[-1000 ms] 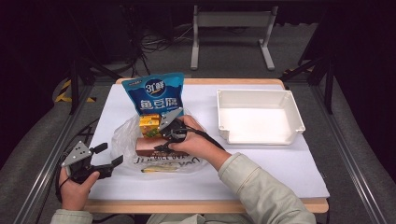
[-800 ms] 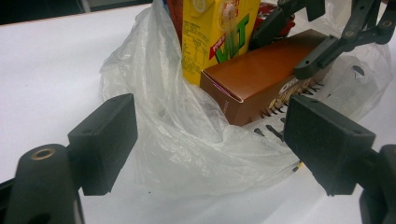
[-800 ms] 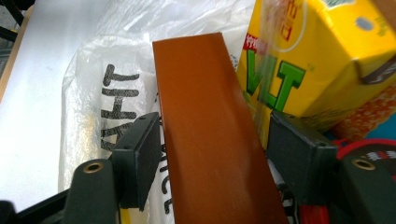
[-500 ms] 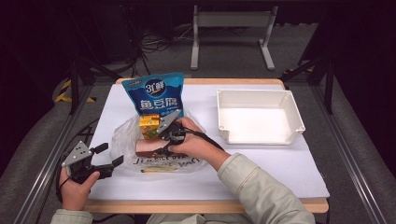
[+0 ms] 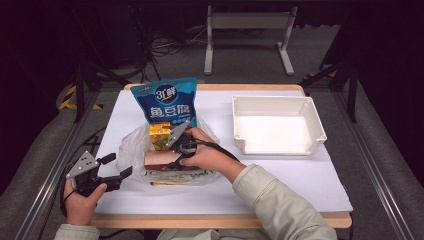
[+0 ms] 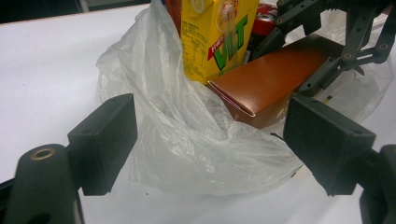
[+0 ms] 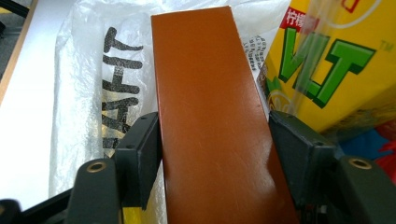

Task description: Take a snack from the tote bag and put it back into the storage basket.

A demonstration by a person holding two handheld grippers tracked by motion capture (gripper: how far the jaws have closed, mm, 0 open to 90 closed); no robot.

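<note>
A brown box lies in a clear plastic bag at the table's near left. My right gripper reaches into the bag, shut on the box. In the right gripper view both pads press the long sides of the box. A yellow drink carton stands just behind the box, inside the bag. My left gripper rests low at the bag's left edge, open. In the left gripper view the crumpled bag lies just beyond its spread jaws, and the carton and box show through the bag's mouth.
A blue snack bag stands upright behind the plastic bag. A white rectangular tray sits at the right of the white table cover. Black metal frames and cables surround the table.
</note>
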